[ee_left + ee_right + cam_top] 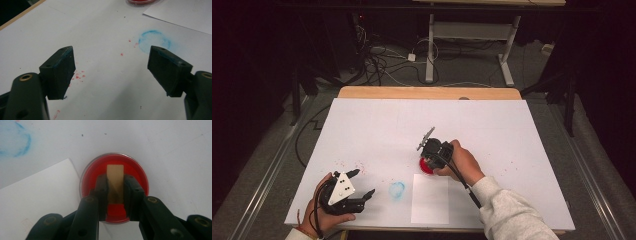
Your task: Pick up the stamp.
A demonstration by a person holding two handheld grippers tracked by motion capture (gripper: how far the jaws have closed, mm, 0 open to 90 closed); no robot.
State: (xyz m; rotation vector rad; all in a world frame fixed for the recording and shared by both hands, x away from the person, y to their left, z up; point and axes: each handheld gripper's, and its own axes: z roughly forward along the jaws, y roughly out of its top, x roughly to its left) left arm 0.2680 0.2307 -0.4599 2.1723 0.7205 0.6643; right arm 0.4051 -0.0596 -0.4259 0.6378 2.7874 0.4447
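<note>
at the near left corner of the white table (pixel 377 120), the left gripper (pixel 360 186) is held low over the surface in the person's left hand (pixel 319 210), with its jaws spread wide apart and nothing between them. in the left gripper view, bare table scattered with small red specks (pixel 78 75) is seen between the two black pads (pixel 61 68), and a faint blue ring stain (pixel 155 41) lies just beyond them. in the high view, that blue stain is seen just left of a white sheet of paper (pixel 430 198) laid near the front edge. just past the far edge of the sheet, a round red ink pad (pixel 426 165) in a clear-rimmed dish is set on the table, its near rim touching or slightly overlapping the paper. the right gripper (pixel 428 159) is held over the dish by the right hand (pixel 462 162), pointed steeply down. in the right gripper view, a pale wooden stamp block (pixel 115 180) is seen clamped between the right gripper's jaws, which are drawn in tight against its two sides, with the block standing on the red pad near its middle. whether the block is pressed into the ink cannot be told. beyond the table, a tangle of cables (pixel 382 57) and the white legs of another desk (pixel 507 55) are seen on the floor.
</note>
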